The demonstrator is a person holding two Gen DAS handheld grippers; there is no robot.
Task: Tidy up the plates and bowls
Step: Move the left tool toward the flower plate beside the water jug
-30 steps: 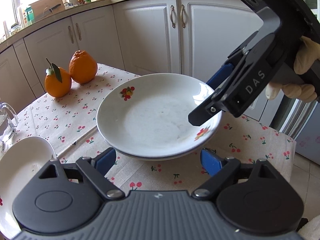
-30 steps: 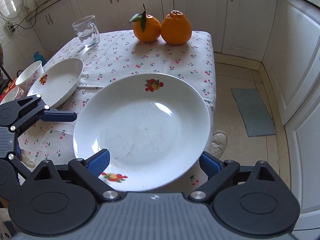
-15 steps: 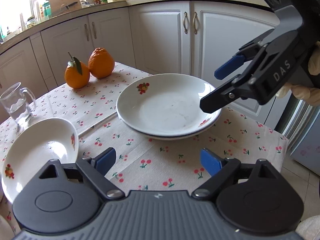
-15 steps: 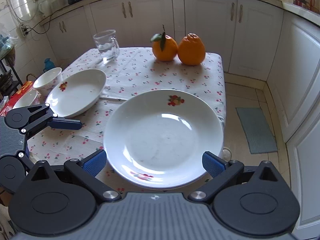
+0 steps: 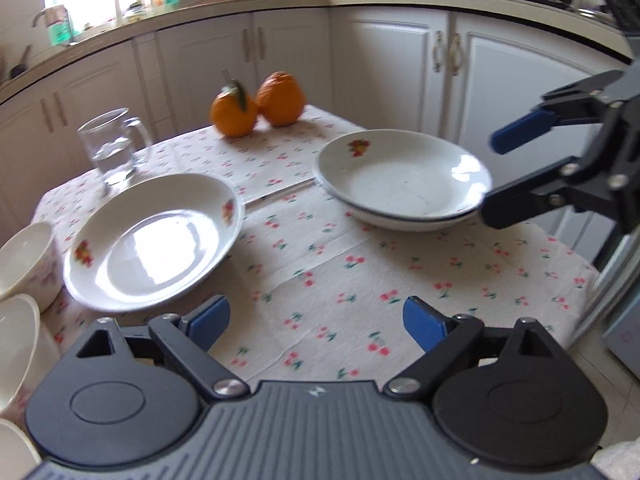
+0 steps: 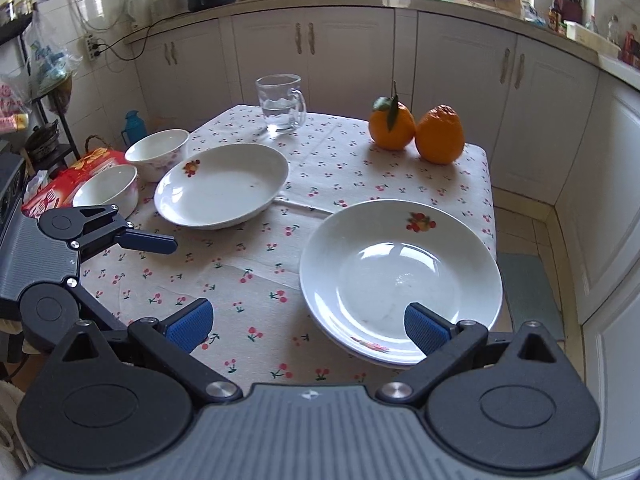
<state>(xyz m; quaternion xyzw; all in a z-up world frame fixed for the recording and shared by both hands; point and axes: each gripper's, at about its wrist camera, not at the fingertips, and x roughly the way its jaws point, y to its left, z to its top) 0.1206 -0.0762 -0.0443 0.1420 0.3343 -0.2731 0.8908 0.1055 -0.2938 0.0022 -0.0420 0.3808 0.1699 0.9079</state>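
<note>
two bowls (image 5: 16, 312) cut off by the left wrist view's edge.

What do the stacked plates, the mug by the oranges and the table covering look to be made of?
Stacked plates: likely glazed ceramic, glossy white with window glare and a fruit decal. Mug: clear glass; the water and the cabinet behind show through it. Table covering: woven fabric, matt, creased, with a cherry print.
</note>
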